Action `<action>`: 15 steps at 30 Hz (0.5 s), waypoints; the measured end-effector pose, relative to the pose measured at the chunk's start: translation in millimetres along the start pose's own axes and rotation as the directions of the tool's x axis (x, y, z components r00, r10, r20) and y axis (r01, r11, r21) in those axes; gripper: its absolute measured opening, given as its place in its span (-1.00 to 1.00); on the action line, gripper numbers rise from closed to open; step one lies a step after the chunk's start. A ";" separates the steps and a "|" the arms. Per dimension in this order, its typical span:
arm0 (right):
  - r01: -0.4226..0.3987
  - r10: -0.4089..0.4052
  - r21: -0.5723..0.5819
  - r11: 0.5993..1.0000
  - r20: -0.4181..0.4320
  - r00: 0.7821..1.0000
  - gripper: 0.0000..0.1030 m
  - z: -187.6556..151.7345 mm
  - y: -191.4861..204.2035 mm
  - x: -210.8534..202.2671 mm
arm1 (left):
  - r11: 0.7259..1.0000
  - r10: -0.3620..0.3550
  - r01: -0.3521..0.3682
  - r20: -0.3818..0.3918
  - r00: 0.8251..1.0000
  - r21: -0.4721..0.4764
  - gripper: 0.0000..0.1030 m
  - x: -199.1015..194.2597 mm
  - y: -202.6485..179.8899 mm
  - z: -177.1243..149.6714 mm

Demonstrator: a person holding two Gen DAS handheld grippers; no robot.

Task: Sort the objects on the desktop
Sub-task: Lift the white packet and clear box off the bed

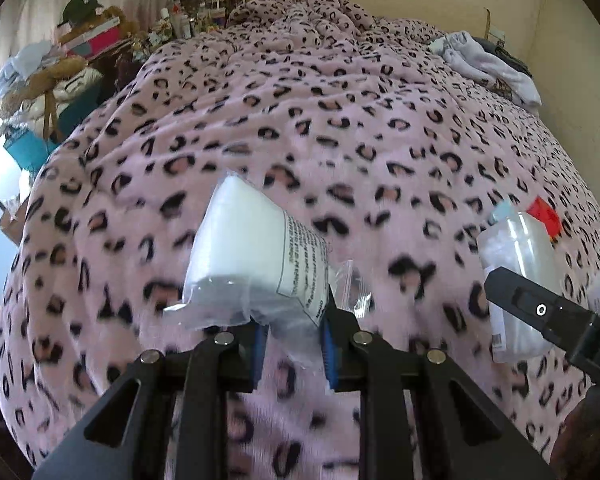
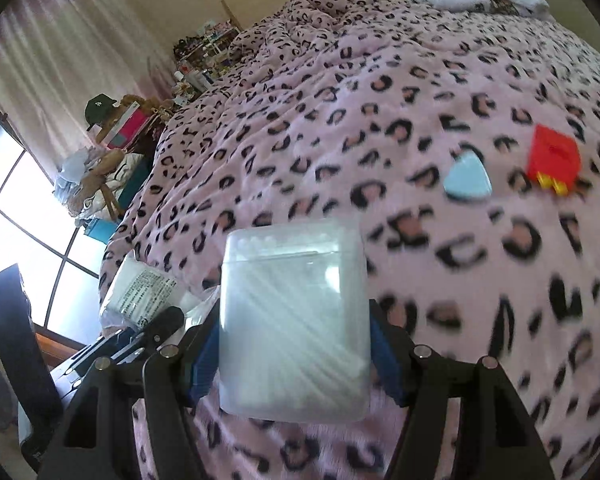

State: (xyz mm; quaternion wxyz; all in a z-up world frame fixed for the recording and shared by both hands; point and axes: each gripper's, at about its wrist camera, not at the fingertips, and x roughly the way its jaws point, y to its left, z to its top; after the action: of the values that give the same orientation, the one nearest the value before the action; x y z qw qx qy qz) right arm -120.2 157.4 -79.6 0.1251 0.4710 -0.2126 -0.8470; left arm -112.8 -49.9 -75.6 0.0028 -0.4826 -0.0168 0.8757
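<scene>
Your left gripper (image 1: 292, 340) is clamped on the loose end of a plastic pouch (image 1: 256, 256) of white pads, held clear above the bed (image 1: 340, 120). Your right gripper (image 2: 292, 356) is clamped across a translucent swab box (image 2: 296, 320), also lifted off the bed. A blue heart-shaped piece (image 2: 467, 184) and a red block (image 2: 554, 158) lie on the bed beyond the box, near each other but apart. Risks, as I judge them: the pouch is pinched by film only, so a quick swing could let it slip out; the box walls are smooth, and its lid could pop if you squeeze harder. The two loads ride side by side, and a collision is possible.
</scene>
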 end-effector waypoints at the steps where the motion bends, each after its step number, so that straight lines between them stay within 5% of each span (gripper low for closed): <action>1: 0.001 0.000 0.008 1.000 -0.006 1.000 0.30 -5.8 -1.3 -3.4 | 1.000 -0.001 0.001 -0.006 1.000 0.002 -0.55 -3.8 -0.4 -5.5; 15: 0.063 -0.063 0.101 0.993 0.003 0.998 0.30 -66.0 -47.1 -76.3 | 0.993 -0.074 0.075 -0.019 0.997 0.090 -0.55 -61.2 -67.0 -43.4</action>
State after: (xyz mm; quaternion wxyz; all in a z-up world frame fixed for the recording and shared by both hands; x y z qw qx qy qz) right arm -24.5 214.2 -76.0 0.0736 0.4807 -0.2405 -0.8400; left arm -44.2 16.9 -44.8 0.0575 -0.4877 0.0051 0.8711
